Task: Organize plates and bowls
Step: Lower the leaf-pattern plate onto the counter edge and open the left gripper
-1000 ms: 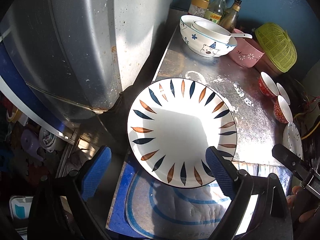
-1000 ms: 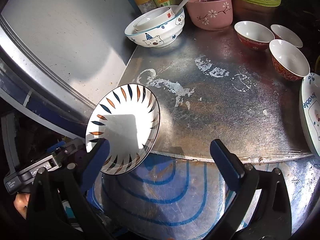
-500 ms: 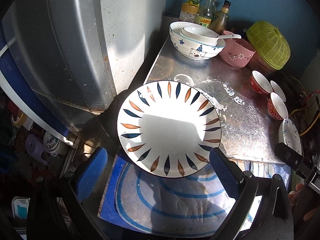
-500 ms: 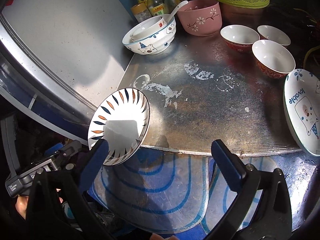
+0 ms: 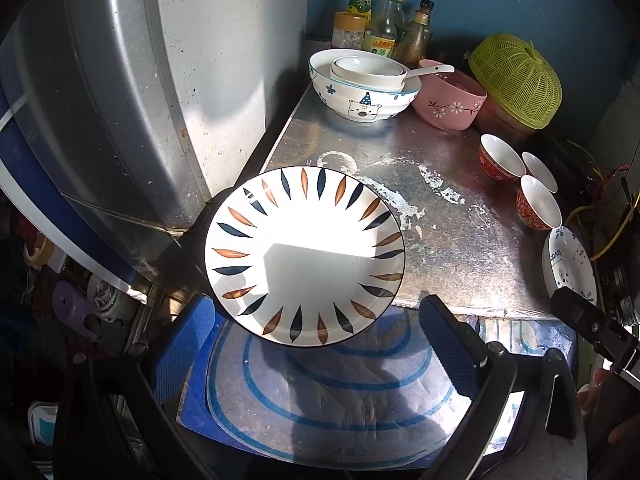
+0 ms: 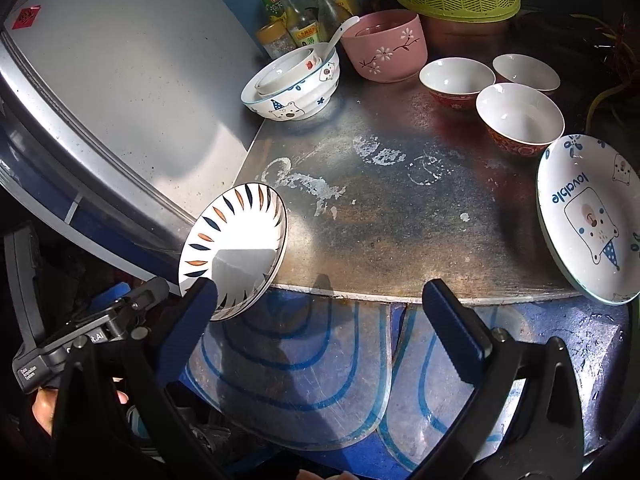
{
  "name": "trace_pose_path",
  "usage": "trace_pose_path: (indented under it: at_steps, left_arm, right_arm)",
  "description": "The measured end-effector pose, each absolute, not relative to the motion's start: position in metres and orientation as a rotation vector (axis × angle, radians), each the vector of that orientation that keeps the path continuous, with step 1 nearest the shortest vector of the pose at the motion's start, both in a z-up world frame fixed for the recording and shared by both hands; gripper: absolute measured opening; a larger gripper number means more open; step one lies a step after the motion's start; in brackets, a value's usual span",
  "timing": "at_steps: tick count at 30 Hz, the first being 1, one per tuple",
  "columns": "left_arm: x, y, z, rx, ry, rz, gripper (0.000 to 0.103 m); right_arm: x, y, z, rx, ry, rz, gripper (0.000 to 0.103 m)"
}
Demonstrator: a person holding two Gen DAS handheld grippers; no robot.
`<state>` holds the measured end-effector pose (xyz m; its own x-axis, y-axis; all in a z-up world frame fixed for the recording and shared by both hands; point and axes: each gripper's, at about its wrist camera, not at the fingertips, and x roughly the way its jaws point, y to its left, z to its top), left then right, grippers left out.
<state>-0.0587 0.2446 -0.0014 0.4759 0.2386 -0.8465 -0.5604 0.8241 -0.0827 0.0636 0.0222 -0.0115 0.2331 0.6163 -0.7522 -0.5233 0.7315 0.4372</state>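
Note:
A white plate with blue and orange leaf marks [image 5: 304, 256] [image 6: 232, 248] sits tilted at the front left corner of the metal table [image 5: 452, 240] [image 6: 400, 220], overhanging its edge. What holds it up there is not visible. My left gripper [image 5: 316, 336] is open just before the plate's near rim, its blue fingers wide on either side and not touching it. My right gripper [image 6: 316, 320] is open before the table's front edge, with nothing between its fingers. A bear-print plate [image 6: 588, 216] [image 5: 568, 264] juts over the front right edge.
At the back stand a bear bowl with a smaller bowl nested in it [image 5: 364, 92] [image 6: 292, 88], a pink bowl with a spoon [image 5: 448, 100] and bottles [image 5: 384, 28]. Three red bowls [image 6: 520, 116] and a green mesh cover [image 5: 516, 80] stand right. A fridge [image 5: 140, 100] walls the left.
Both grippers have drawn back from the table, so more of it shows. The leaf plate has stayed at the corner and no longer overlaps my left gripper's right finger.

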Motion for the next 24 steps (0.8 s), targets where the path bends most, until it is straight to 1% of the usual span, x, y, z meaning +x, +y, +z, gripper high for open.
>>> trace_pose_path:
  at_steps: [24]
  left_arm:
    - [-0.014, 0.159, 0.012, -0.265, 0.965, 0.403, 0.102]
  right_arm:
    - [0.079, -0.077, -0.006, 0.207, 1.055, 0.700, 0.103]
